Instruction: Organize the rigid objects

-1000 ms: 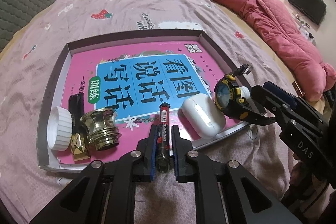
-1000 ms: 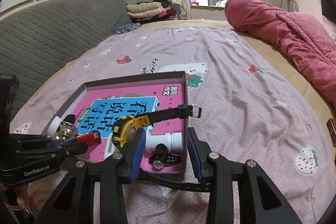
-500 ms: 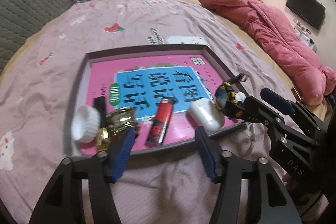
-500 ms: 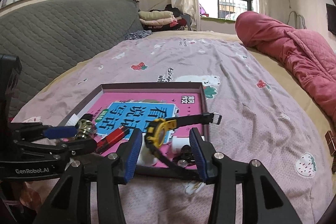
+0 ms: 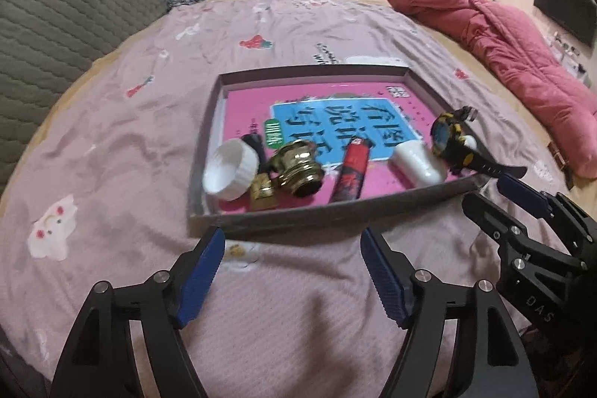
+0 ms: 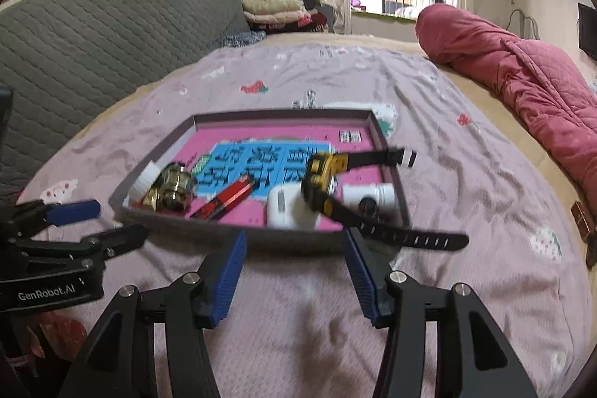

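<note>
A shallow grey tray (image 5: 309, 71) holds a pink book on the bed. On the book lie a white cap (image 5: 231, 170), a brass fitting (image 5: 298, 172), a red lighter (image 5: 352, 170), a white earbud case (image 5: 418, 163) and a yellow-black watch (image 5: 451, 140). My left gripper (image 5: 293, 267) hangs over the sheet just short of the tray's near rim, its jaws opening with nothing between them. My right gripper (image 6: 294, 267) is also opening and empty. The watch (image 6: 321, 181) leans on the case (image 6: 287, 207), its strap trailing over the tray (image 6: 280, 114) rim.
A white bottle (image 6: 369, 194) lies in the tray's right corner. A red quilt (image 5: 503, 36) is bundled along the bed's right side, a grey quilted headboard (image 6: 93, 40) stands on the left, and folded clothes (image 6: 276, 10) sit at the back. Lilac sheet surrounds the tray.
My left gripper let go of the red lighter, opened wide and drew back off the tray. My right gripper released the watch, widened and backed away too.
</note>
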